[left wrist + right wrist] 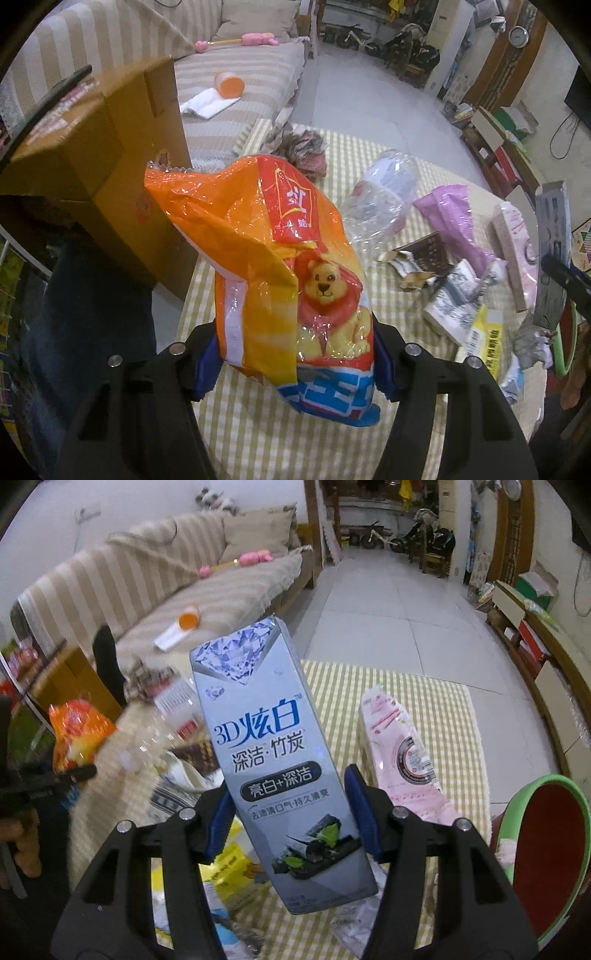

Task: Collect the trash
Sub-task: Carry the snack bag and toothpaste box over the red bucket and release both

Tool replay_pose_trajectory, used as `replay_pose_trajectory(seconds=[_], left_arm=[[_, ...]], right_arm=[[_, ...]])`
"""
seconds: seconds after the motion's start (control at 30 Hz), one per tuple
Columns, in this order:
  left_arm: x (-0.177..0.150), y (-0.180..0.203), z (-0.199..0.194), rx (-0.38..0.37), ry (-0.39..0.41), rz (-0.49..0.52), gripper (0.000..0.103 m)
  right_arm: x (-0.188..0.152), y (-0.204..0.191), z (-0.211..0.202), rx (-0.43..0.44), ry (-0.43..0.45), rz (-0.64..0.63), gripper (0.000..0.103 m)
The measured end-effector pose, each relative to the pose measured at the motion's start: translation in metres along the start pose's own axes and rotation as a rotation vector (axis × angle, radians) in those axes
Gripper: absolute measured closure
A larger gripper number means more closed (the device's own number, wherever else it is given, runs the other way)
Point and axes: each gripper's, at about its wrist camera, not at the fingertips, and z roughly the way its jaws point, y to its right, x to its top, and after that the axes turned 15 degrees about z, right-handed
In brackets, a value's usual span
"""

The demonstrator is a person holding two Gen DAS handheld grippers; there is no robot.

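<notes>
The left gripper [295,365] clamps the lower end of a crinkled orange plastic snack bag printed with a lion [269,258]; both blue pads press its sides, and the bag stands clear of the yellow checked tablecloth [258,435]. The right gripper [290,812] grips a grey-blue cardboard toothpaste box [273,760] across its width, tilted toward 11 o'clock.

Keep both grips firm; the thin bag film probably slips easily. In the right view, a green-rimmed bin with a red inside [546,849] sits at 4 o'clock, likely the drop point. Carry each item over its rim before release.

Farther off in the left view, at 2 o'clock, a clear crushed plastic wrapper [380,199] and a purple foil pouch [454,221] lie uncollected.
</notes>
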Motion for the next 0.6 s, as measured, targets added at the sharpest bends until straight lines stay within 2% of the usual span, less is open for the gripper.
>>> replay_pose_trajectory(seconds=[0.33,0.6], left_arm=[[-0.002,0.02,-0.04,-0.037,0.063,0.031,0.041],[0.002,0.052,-0.061,-0.073,0.091,0.085,0.041]], right_arm=[[-0.009,0.006,-0.045,0.049,0.028,0.056,0.048],[-0.025,0.024,-0.07,0.032,0.045,0.089,0.048]])
